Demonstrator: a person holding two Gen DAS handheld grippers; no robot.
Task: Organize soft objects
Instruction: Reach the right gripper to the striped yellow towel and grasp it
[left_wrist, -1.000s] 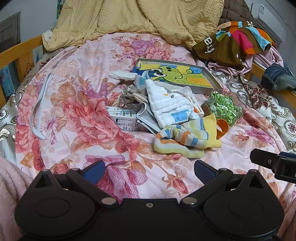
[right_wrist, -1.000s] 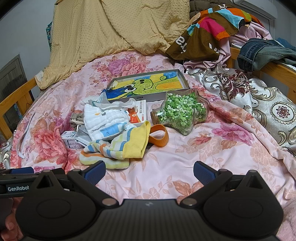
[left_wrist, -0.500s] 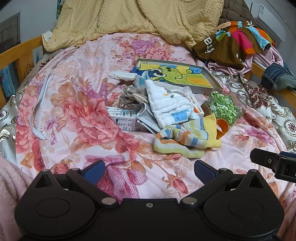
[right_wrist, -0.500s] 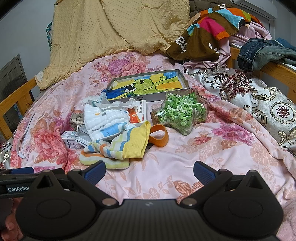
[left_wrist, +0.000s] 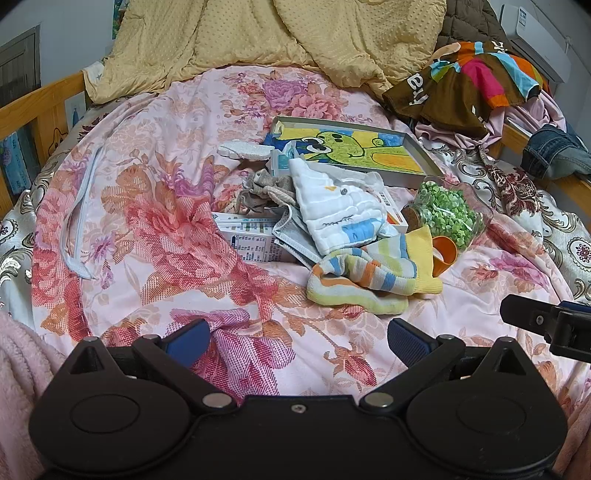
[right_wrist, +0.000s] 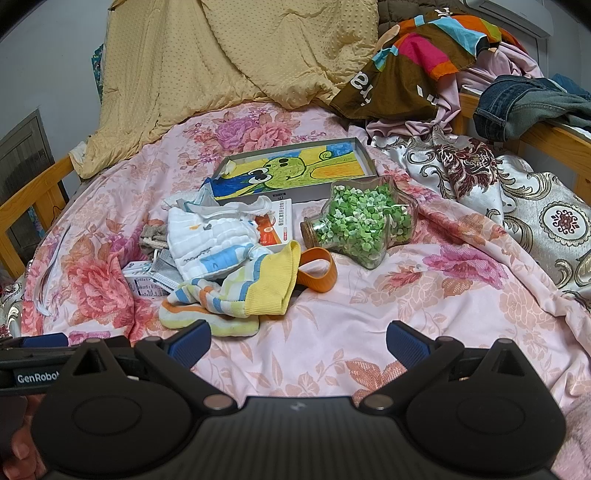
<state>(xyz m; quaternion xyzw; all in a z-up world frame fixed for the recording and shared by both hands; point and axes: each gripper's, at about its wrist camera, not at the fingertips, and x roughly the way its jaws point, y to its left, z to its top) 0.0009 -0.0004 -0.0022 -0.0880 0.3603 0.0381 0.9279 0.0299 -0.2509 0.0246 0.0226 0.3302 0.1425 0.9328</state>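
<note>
A pile of small things lies mid-bed on the pink floral cover (left_wrist: 155, 229) (right_wrist: 424, 332). On its near side is a striped yellow sock (left_wrist: 369, 273) (right_wrist: 240, 291). Behind it lie a white muslin cloth (left_wrist: 340, 210) (right_wrist: 210, 236), a grey knitted item (left_wrist: 262, 192) (right_wrist: 151, 236) and a grey face mask (left_wrist: 291, 236). My left gripper (left_wrist: 295, 336) is open, low over the cover, short of the pile. Just as wide open and empty, my right gripper (right_wrist: 297, 338) has its left finger close to the sock.
A star-shaped jar of green pieces (left_wrist: 447, 214) (right_wrist: 364, 221), an orange band (right_wrist: 317, 273), small cartons (left_wrist: 251, 240) and a picture box (left_wrist: 351, 147) (right_wrist: 295, 173) lie in the pile. Yellow blanket (left_wrist: 280, 33), clothes (right_wrist: 417, 62) and wooden rails (left_wrist: 33, 107) ring the bed.
</note>
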